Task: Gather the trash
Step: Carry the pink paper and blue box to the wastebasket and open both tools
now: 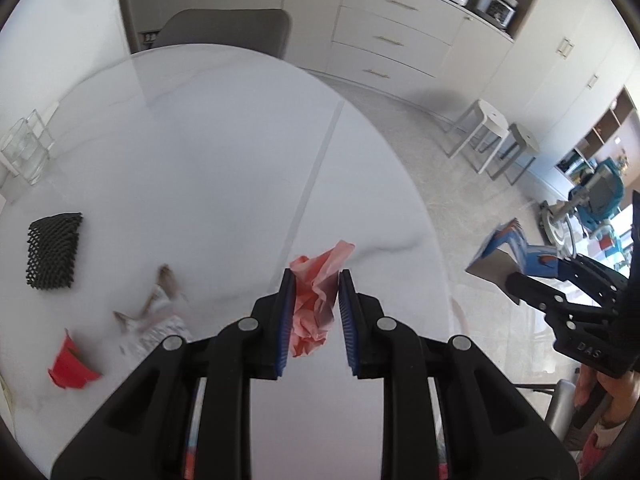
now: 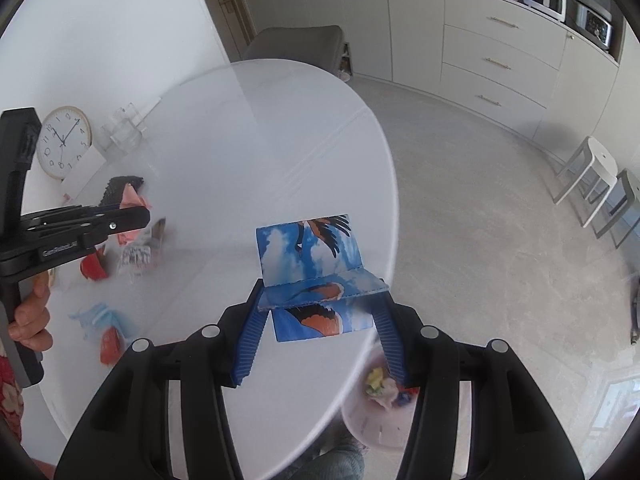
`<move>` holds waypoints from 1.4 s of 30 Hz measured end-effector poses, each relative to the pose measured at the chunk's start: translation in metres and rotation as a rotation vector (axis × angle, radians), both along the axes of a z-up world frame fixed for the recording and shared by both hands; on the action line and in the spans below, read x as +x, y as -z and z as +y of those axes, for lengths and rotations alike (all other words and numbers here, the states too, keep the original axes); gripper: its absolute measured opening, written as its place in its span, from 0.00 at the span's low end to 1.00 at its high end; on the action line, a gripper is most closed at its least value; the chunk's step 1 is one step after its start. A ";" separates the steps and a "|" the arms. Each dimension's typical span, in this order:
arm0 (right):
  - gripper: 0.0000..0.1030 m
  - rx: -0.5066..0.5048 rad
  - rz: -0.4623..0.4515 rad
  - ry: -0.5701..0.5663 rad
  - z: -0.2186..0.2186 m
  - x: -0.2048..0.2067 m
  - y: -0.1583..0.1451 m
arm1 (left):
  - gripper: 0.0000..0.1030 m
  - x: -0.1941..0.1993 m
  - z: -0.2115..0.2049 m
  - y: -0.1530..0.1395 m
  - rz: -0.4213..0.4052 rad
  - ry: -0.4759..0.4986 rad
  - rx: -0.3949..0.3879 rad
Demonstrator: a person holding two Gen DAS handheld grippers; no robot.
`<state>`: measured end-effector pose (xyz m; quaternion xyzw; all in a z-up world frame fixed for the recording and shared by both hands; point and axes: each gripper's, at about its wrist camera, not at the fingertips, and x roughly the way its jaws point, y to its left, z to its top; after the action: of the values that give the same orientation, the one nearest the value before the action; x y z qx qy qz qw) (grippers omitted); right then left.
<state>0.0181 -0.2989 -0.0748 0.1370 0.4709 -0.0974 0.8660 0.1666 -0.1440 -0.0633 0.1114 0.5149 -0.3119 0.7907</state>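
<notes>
Above one white table (image 2: 248, 152), left gripper (image 1: 316, 304) clamps one pink wrapper (image 1: 316, 300), right gripper (image 2: 320, 312) one blue carton (image 2: 316, 276)

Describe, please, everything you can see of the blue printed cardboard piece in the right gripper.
The cardboard piece is a folded flat carton panel printed with blue sky, white clouds and orange-and-black bird wings; its underside looks plain grey. It is bent along creases, with one flap standing up. The right gripper holds it by two opposite edges above the white table's edge, over a bin of trash.
</notes>
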 end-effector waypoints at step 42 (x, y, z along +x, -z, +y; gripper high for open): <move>0.55 0.103 0.094 -0.118 -0.114 -0.132 0.056 | 0.90 -0.190 -0.126 0.027 0.069 -0.060 0.084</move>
<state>-0.1142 -0.4124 -0.1310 0.1486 0.5228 -0.0281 0.8389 -0.0231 -0.2704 -0.0901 0.1180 0.5577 -0.2701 0.7760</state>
